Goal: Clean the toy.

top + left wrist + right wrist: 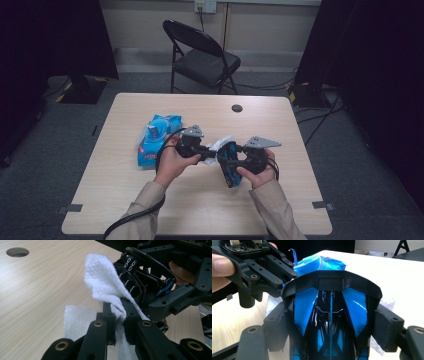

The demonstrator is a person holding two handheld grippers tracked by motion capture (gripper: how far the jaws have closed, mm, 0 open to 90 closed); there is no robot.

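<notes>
The left gripper (120,315) was clamped on a white wipe (105,282); the right gripper (332,322) was clamped on a blue toy car (329,315); the wipe, just beside the car, was best rubbed gently, with the car held steady.

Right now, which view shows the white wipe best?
The left gripper view: the wipe is large, pinched between the left gripper pads. The high view shows a small white patch; the right gripper view shows bits behind the toy car.

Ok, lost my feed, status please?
Left gripper shut on wipe. Right gripper shut on toy car. Wipe against car. Nothing blocking.
</notes>
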